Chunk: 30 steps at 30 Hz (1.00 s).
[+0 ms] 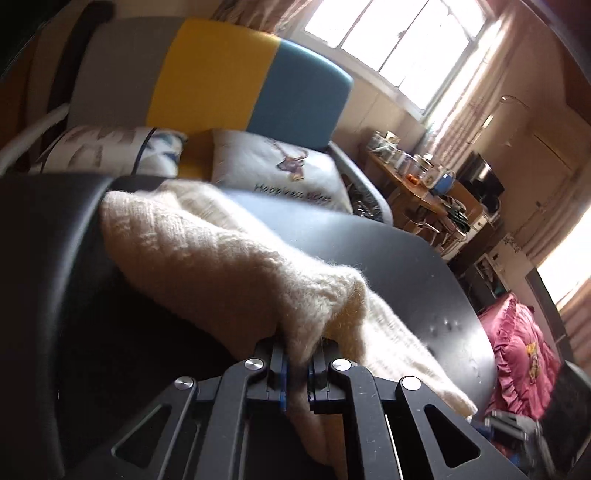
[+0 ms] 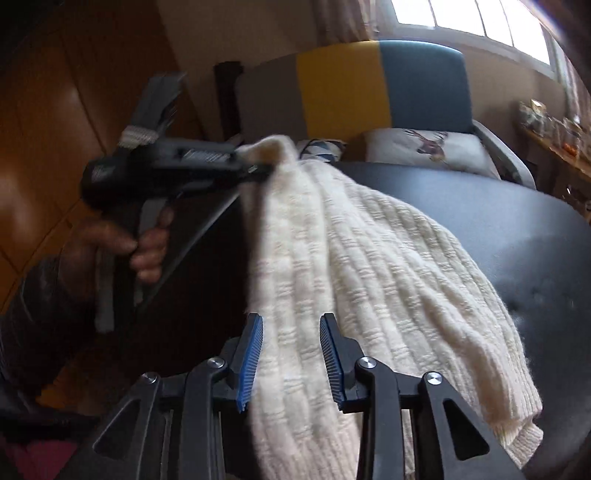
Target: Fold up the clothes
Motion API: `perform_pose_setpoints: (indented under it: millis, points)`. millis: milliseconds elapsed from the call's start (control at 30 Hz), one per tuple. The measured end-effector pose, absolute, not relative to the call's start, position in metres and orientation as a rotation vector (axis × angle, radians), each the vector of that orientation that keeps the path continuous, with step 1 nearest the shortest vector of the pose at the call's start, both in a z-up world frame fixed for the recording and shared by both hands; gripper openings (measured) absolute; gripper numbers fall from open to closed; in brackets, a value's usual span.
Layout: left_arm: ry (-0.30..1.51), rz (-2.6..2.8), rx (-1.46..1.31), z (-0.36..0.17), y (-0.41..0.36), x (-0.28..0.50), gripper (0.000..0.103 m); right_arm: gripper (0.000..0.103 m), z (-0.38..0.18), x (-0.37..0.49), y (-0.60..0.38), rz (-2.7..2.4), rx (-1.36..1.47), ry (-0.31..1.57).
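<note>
Left tool [image 1: 297, 363], black with blue-padded fingers, low centre of the left wrist view: fingers pressed together, pinching a fold of the cream ribbed knit sweater [image 1: 229, 266]. Same tool seen side-on at upper left of the right wrist view [image 2: 258, 168], held by a person's hand [image 2: 142, 247] in a dark sleeve, with the knit bunched at its tip and lifted off the surface.

Right tool [image 2: 291, 354], bottom centre of the right wrist view: fingers spread, blue ribbed pads [image 2: 251, 354] on either side of a hanging band of the sweater [image 2: 369, 266]. Whether the pads touch the knit, cannot tell.

Sweater drapes from the lifted corner down across the round black worktop [image 2: 517, 221], its hem lying at lower right of the frame near the worktop's edge. In the left wrist view it runs diagonally from middle left to lower right over the worktop [image 1: 388, 258].

Behind the worktop: sofa with grey, yellow and blue back panels [image 1: 221, 74], white cushion with a deer print [image 1: 280, 166]. Bright window [image 1: 399, 33] at upper right.
</note>
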<state>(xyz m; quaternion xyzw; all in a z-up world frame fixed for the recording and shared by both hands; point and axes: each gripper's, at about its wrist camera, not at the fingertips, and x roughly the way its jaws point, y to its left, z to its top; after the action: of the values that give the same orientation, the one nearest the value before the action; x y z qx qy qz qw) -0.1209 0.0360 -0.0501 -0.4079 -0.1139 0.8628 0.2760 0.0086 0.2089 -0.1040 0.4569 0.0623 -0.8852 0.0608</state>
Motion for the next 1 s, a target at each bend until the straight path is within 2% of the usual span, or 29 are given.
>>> perform_pose_setpoints:
  millis: [200,233,300,400,467,533,733,767,833,1000]
  points:
    - [-0.105,2.250,-1.087,-0.035,0.101,-0.138,0.007,0.035,-0.106,0.034,0.170,-2.583,1.329,0.377]
    - [-0.074,2.234,-1.091,-0.037,0.111,-0.140,0.007,0.035,-0.108,0.031,0.178,-2.598,1.346,0.298]
    - [-0.020,2.204,-1.101,-0.041,0.129,-0.143,0.007,0.035,-0.113,0.022,0.219,-2.632,1.377,-0.050]
    - [-0.078,2.186,-1.149,-0.056,0.124,-0.147,0.008,0.026,-0.124,0.017,0.279,-2.575,1.344,-0.565]
    - [-0.137,2.184,-1.179,-0.067,0.111,-0.144,0.009,0.020,-0.136,0.015,0.309,-2.488,1.300,-0.843]
    - [-0.190,2.193,-1.209,-0.079,0.097,-0.137,0.017,0.016,-0.148,0.015,0.326,-2.404,1.255,-1.022]
    - [-0.395,2.142,-1.325,-0.122,0.074,-0.100,0.040,0.014,-0.166,0.018,0.341,-2.272,1.159,-1.242]
    - [-0.445,2.136,-1.335,-0.128,0.073,-0.093,0.041,0.014,-0.169,0.016,0.345,-2.254,1.146,-1.266]
    - [-0.548,2.119,-1.348,-0.138,0.073,-0.082,0.052,0.014,-0.170,0.015,0.346,-2.236,1.127,-1.281]
    - [-0.605,2.264,-1.316,-0.136,0.086,-0.079,0.055,0.014,-0.173,0.007,0.350,-2.220,1.098,-1.284]
